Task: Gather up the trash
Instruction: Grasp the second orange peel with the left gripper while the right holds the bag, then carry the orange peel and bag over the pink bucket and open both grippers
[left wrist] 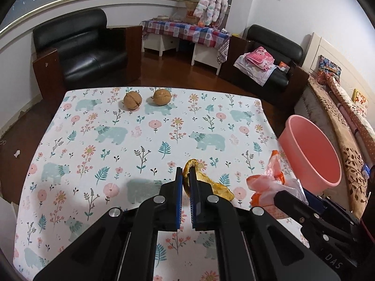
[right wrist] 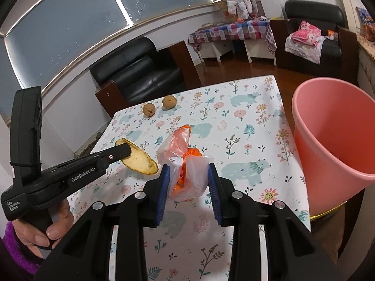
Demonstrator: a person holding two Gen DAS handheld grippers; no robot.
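Observation:
My left gripper (left wrist: 185, 172) is shut on a curled yellow-brown fruit peel (left wrist: 218, 187), held above the flowered tablecloth (left wrist: 112, 145). The right wrist view shows that peel (right wrist: 140, 160) hanging from the left gripper (right wrist: 124, 151). A crumpled orange and clear plastic bag (right wrist: 187, 164) sits between the blue pads of my right gripper (right wrist: 188, 171), which is shut on it and holds it over the table. In the left wrist view the same bag (left wrist: 269, 182) is at the right, by the right gripper's black body. A pink bucket (right wrist: 332, 135) stands past the table's right edge, also seen as the pink bucket (left wrist: 311, 154).
Two brown walnuts (left wrist: 146, 99) lie near the table's far edge. A black armchair (left wrist: 86, 49) stands beyond the table, a second one (left wrist: 269, 58) with folded cloths at the right. A hand in a purple sleeve (right wrist: 37, 231) holds the left gripper's handle.

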